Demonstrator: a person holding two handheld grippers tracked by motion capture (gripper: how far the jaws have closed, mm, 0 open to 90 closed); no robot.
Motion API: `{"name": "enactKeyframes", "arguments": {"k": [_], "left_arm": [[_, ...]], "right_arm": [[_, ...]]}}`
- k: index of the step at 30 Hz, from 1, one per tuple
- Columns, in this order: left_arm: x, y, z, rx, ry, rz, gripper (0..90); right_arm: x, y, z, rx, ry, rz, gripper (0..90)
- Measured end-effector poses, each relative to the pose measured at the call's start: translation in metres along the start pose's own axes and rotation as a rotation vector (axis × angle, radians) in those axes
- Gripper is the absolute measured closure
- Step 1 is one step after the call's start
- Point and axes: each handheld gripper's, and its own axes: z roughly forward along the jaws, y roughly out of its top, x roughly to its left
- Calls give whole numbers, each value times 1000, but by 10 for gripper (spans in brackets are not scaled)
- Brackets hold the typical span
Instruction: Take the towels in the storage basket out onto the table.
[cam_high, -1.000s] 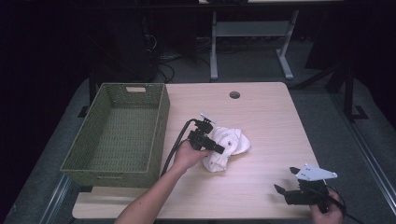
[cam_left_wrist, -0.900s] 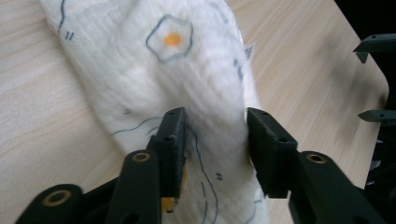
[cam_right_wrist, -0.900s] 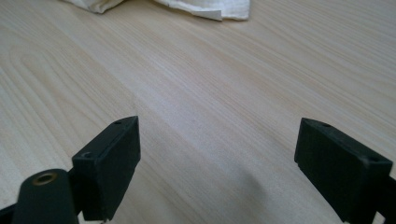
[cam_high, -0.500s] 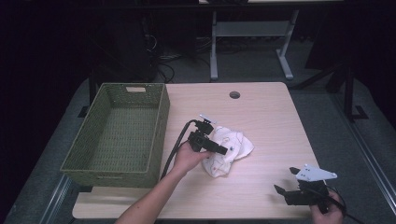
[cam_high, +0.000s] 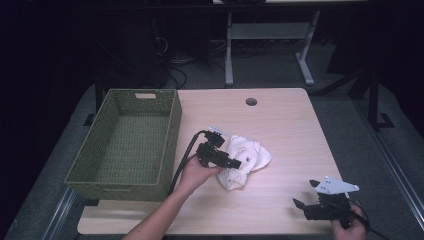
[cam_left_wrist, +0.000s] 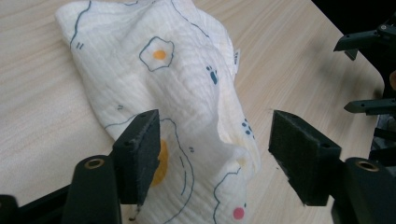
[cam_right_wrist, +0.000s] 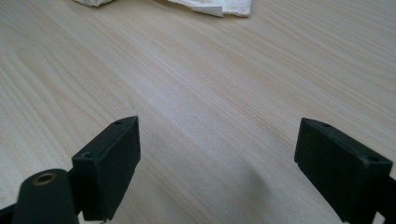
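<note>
While the right hand-held gripper (cam_high: 306, 206) is idling with jaws spread wide at the near right of the bench (cam_high: 290, 125), the left hand-held gripper (cam_high: 231, 162), jaws just opening, is straddling the crumpled cloth (cam_high: 247, 159) mid-bench, ungrasped, with the green basket (cam_high: 125, 137) waiting empty far left.

White cloth (cam_left_wrist: 177, 84) with fried-egg print; green basket (cam_high: 125, 145).
</note>
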Motion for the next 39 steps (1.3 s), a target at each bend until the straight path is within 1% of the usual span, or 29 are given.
{"name": "enactKeyframes", "arguments": {"k": [2, 3, 4, 5, 6, 10, 13, 14, 16, 21, 25, 26, 27, 30, 31, 33, 34, 36, 39], "left_arm": [[0, -3, -2, -12, 4, -4, 318], [1, -5, -2, -18, -5, -4, 316], [1, -5, -2, -18, -5, -4, 316], [2, -9, -1, -16, -27, -13, 316], [2, -10, -2, -12, -26, -5, 316], [1, -14, -3, -31, -11, 5, 308], [0, -17, -3, -35, -19, -2, 304], [0, -20, -3, -34, -10, 3, 303], [0, -22, -3, -38, -7, 5, 303], [3, -29, -4, -46, -14, -10, 301], [5, -32, -4, -49, -3, -9, 298], [5, -34, -5, -61, -11, -24, 297], [5, -34, -5, -61, -11, -24, 297], [5, -38, -7, -52, -13, -14, 296], [4, -41, -8, -60, -7, -14, 296], [3, -43, -9, -58, 0, -12, 295], [2, -44, -10, -63, -2, -7, 296], [0, -46, -12, -62, 6, 9, 296], [-3, -50, -15, -80, 6, 13, 295]], "right_arm": [[0, 0, 0, 0, -1, -1, 140], [0, 0, 0, 0, -2, -1, 140], [0, 0, 0, 0, -2, -1, 140], [-1, 0, -1, -4, -5, -2, 140], [-1, -1, -2, -4, -6, -1, 140], [-2, -1, -2, -2, -10, 6, 140], [-2, -1, -2, -3, -11, 8, 140], [-2, -2, -2, -2, -13, 5, 140], [-2, -2, -2, 1, -12, 9, 140], [-1, -1, -1, 2, -14, 5, 140], [-1, -1, -1, 1, -14, 6, 140], [-1, -1, -1, 0, -14, 7, 140], [-1, -1, -1, 0, -14, 7, 140], [-1, -1, 0, 3, -12, 7, 140], [-1, -1, 0, 6, -11, 11, 140], [-1, -1, 1, 5, -10, 10, 140], [-1, -1, 2, 7, -12, 7, 140], [-1, -1, 2, 5, -12, 5, 140], [0, -1, 3, 9, -9, 5, 140]]}}
